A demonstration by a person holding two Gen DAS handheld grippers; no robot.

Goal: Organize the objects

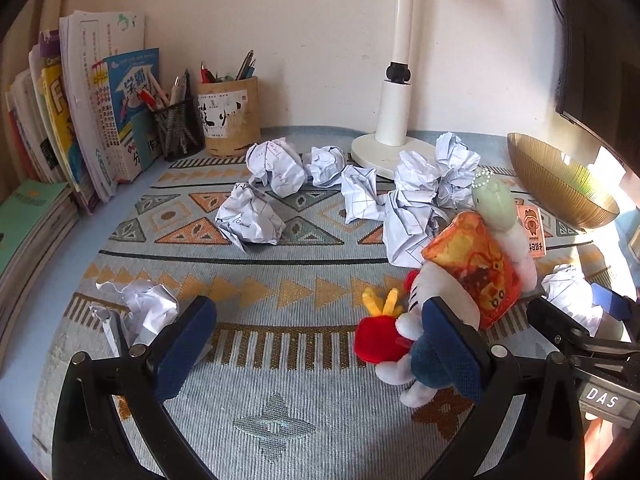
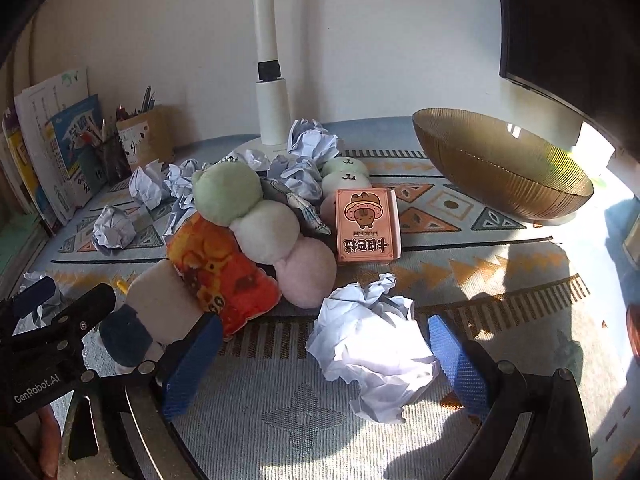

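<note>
- We see crumpled paper balls scattered on the counter; a cluster [image 1: 276,168] sits mid-counter in front of the lamp base [image 1: 384,152].
- 1 paper ball [image 2: 372,344] lies between the blue pads of the right tool [image 2: 326,360]; the jaws stand wide, pads not pressing on it, nothing held.
- Left tool [image 1: 320,344] is wide open too, gripping nothing; only bare patterned mat [image 1: 256,280] lies between its pads.
- Another paper ball [image 1: 140,308] sits just beside the left tool's left finger, on the outer side.
- Plush pile sits just right of the left tool: a white doll with blue trousers [image 1: 432,352] and a red bit, an orange printed cushion [image 1: 476,264], and a string of 3 soft balls, green, white, pink [image 2: 264,224].
- The doll touches the outer side of the left tool's right finger in the left wrist view.
- Pink card box [image 2: 366,224] lies flat behind the right tool's paper ball, just beside the pink plush ball.
- Amber ribbed bowl [image 2: 500,168] stands at the right rear of the counter, tilted look from the fisheye, well apart from the papers.
- Back left: mesh pen cup [image 1: 178,128], round pen holder [image 1: 230,116] beside it, books [image 1: 92,112] leaning against the wall.
- Dark monitor edge [image 2: 568,28] at top right.
</note>
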